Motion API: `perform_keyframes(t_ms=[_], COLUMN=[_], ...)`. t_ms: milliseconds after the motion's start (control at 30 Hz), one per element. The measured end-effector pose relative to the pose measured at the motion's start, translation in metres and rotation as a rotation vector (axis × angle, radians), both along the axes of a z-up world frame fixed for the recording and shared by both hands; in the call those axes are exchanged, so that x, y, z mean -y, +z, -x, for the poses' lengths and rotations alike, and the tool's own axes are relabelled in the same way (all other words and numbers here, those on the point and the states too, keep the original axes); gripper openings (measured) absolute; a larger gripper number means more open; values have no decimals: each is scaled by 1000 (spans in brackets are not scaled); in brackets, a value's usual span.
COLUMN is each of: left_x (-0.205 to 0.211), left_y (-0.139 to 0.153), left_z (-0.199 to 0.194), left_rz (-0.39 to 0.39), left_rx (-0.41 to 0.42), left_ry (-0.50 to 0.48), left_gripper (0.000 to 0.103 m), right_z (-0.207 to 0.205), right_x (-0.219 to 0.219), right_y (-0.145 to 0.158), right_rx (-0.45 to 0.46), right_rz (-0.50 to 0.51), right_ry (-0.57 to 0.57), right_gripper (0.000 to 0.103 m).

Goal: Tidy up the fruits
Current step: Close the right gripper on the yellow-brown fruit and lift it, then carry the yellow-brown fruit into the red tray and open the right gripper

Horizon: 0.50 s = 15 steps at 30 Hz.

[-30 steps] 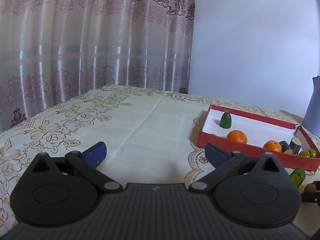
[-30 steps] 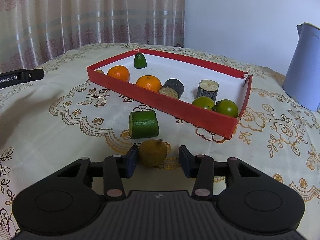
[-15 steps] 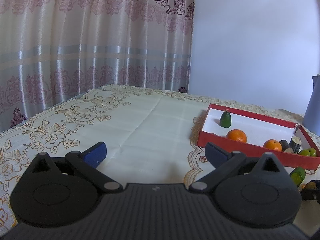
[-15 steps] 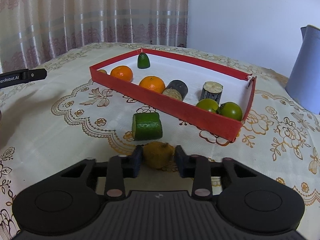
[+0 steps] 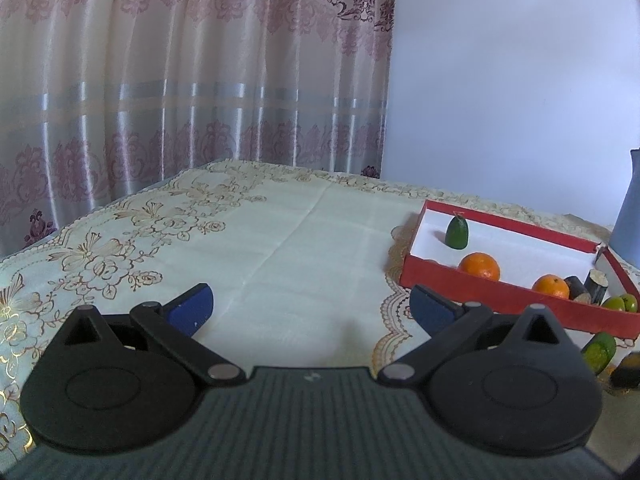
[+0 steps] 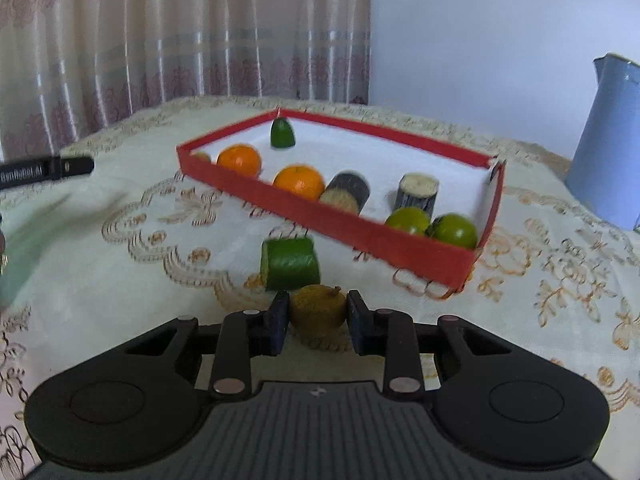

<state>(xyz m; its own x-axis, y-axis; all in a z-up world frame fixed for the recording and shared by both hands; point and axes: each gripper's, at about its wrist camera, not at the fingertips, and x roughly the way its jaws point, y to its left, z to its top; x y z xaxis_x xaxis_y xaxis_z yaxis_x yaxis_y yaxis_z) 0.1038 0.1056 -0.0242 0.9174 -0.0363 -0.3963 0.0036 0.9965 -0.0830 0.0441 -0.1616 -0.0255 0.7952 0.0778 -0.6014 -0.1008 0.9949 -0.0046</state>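
Note:
My right gripper (image 6: 318, 312) is shut on a small yellow-brown fruit (image 6: 319, 310), both pads pressing its sides just above the tablecloth. A green cut cylinder piece (image 6: 291, 263) lies right in front of it, outside the red tray (image 6: 344, 220). The tray holds two oranges (image 6: 239, 159), a green cone-shaped piece (image 6: 282, 133), two dark stubs (image 6: 418, 196) and two green round fruits (image 6: 454, 230). My left gripper (image 5: 312, 306) stands open over bare cloth, well left of the red tray (image 5: 480, 284), nothing between its blue pads.
A blue jug (image 6: 608, 140) stands at the right, behind the tray's far corner. Curtains hang behind the table and a white wall is at the back. The left gripper's black body (image 6: 44, 168) shows at the left edge of the right wrist view.
The right gripper's jaws closed in on the yellow-brown fruit and now grip it; the view has shifted slightly. The left gripper has not moved.

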Motion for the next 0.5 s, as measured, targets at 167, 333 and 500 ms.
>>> perform_keyframes(t_ms=[167,333,500], left_x=[-1,-1,-1], left_y=[-1,-1,-1], left_z=[0,0,0], left_rz=[4,4,7], left_rx=[-6,-6,-9], left_ry=[4,5,4], left_gripper=[103,103,103], right_z=[-5,-24,-52], right_x=[8,15,20], right_y=[37,73,76], right_rx=[90,169,181], right_rz=[-17,-40,-41], right_ry=[-13,-33,-58], right_gripper=[29,29,29])
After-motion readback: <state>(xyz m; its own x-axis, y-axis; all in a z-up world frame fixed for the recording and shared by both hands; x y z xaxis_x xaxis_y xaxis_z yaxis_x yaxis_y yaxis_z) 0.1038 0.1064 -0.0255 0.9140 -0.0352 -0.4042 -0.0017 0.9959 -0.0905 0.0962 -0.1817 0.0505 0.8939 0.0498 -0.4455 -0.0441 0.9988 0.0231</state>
